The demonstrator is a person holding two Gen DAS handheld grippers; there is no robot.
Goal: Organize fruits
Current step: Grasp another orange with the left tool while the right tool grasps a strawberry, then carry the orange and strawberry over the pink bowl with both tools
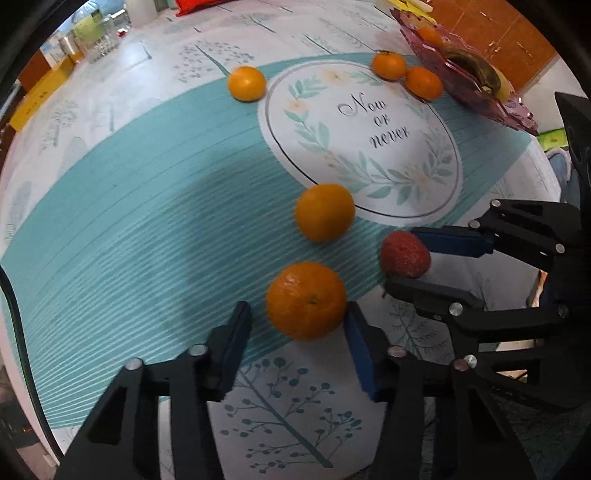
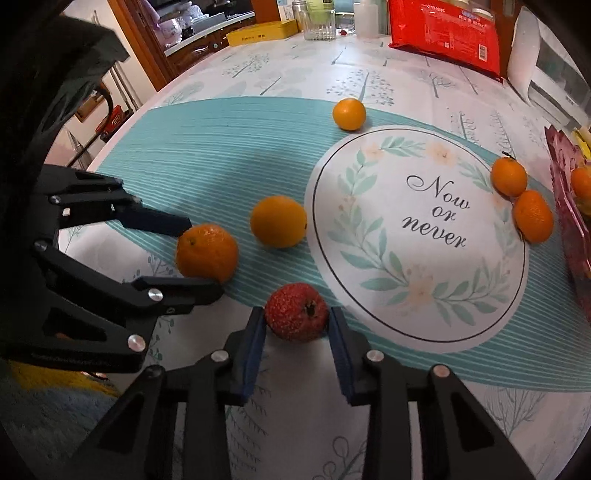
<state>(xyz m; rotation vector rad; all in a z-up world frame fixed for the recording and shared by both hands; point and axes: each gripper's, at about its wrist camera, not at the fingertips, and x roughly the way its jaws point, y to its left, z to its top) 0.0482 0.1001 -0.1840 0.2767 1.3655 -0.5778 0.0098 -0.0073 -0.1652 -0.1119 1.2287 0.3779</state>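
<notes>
My left gripper (image 1: pixel 297 325) is open around a near orange tangerine (image 1: pixel 306 300); its right pad touches the fruit, its left pad stands apart. It also shows in the right wrist view (image 2: pixel 205 254). My right gripper (image 2: pixel 296 324) has both pads against a red bumpy fruit (image 2: pixel 296 312) on the tablecloth; it also shows in the left wrist view (image 1: pixel 404 254). Several more tangerines lie on the cloth, one just beyond (image 1: pixel 325 212), one far (image 1: pixel 246 83), two (image 1: pixel 406 74) beside a purple fruit plate (image 1: pixel 476 88).
The plate holds a banana (image 1: pixel 476 70) and a tangerine (image 1: pixel 430 37). At the table's far side stand a glass jar (image 2: pixel 319 18), a yellow box (image 2: pixel 262 31), a red packet (image 2: pixel 447 31) and a white appliance (image 2: pixel 554 92).
</notes>
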